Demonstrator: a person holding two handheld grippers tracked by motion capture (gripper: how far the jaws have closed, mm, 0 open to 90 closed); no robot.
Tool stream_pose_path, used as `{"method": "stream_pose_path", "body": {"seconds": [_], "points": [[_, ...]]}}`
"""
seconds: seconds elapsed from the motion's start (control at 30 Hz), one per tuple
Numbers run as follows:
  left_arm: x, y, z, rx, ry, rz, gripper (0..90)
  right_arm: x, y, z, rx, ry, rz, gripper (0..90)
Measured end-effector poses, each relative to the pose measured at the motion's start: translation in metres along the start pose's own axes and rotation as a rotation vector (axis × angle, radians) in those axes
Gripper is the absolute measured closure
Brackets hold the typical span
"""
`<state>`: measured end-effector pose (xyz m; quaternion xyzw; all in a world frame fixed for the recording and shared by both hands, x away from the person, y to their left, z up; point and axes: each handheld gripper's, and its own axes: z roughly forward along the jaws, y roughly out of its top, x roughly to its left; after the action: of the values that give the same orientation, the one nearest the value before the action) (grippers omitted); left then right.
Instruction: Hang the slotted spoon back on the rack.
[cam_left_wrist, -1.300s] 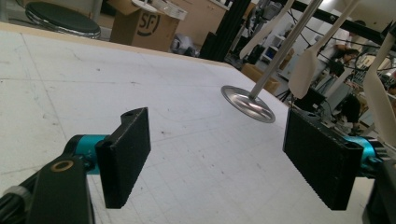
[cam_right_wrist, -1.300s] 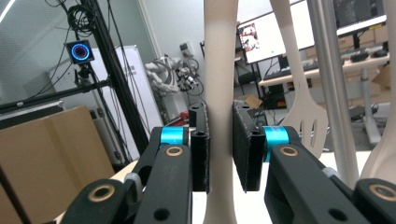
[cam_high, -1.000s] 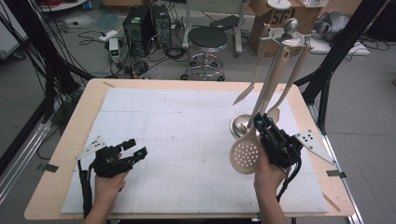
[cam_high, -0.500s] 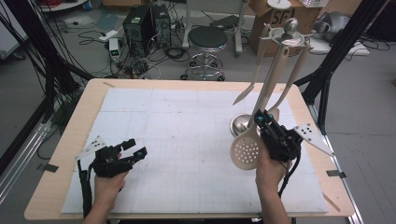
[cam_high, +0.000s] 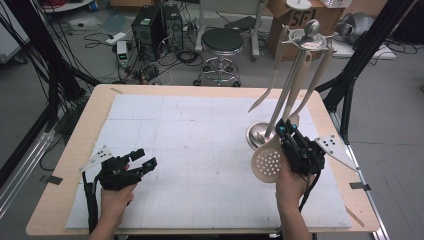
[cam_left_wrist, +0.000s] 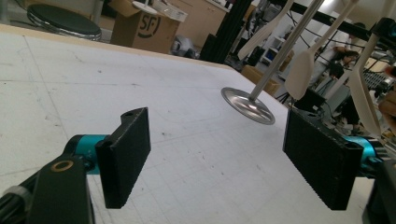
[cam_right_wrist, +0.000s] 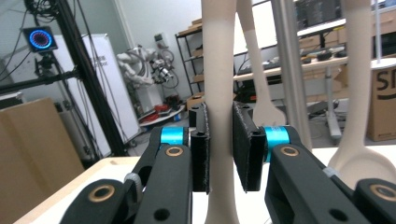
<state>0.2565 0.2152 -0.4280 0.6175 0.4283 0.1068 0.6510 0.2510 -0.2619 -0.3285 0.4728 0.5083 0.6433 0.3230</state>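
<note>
A metal utensil stand (cam_high: 260, 135) rises at the table's right, with several cream utensils hanging from its top (cam_high: 307, 37). The perforated skimmer (cam_high: 267, 164) hangs lowest, its round head just above the mat. My right gripper (cam_high: 285, 129) is shut on the skimmer's handle (cam_right_wrist: 218, 56); in the right gripper view my right gripper (cam_right_wrist: 219, 144) has both pads against it. My left gripper (cam_high: 143, 158) rests on the mat at the front left, open and holding nothing. The left gripper view has my left gripper (cam_left_wrist: 217, 140) with jaws wide apart, facing the stand's base (cam_left_wrist: 247, 105).
A white gridded mat (cam_high: 200, 130) covers the wooden table (cam_high: 75, 150). A cream spatula (cam_left_wrist: 303, 74) and a spoon (cam_right_wrist: 362, 158) hang beside the held handle. Behind the table are a stool (cam_high: 221, 42), cardboard boxes (cam_high: 290, 17) and floor cables.
</note>
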Motion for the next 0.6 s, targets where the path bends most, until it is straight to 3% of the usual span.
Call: {"method": "stream_pose_path", "body": {"seconds": [0.2, 0.47, 0.6], "points": [[0.0005, -0.0002, 0.0003, 0.0, 0.0, 0.001, 23.8, -0.0039, 0.0007, -0.0011, -0.004, -0.011, 0.026, 78.8], [0.0, -0.0002, 0.0001, 0.0, 0.001, -0.002, 23.8, -0.0088, 0.0015, 0.0066, 0.021, 0.042, 0.037, 78.7], [-0.0002, -0.0003, 0.0005, 0.001, 0.0, 0.001, 23.8, -0.0107, 0.0009, 0.0076, 0.019, 0.044, 0.03, 78.4]]}}
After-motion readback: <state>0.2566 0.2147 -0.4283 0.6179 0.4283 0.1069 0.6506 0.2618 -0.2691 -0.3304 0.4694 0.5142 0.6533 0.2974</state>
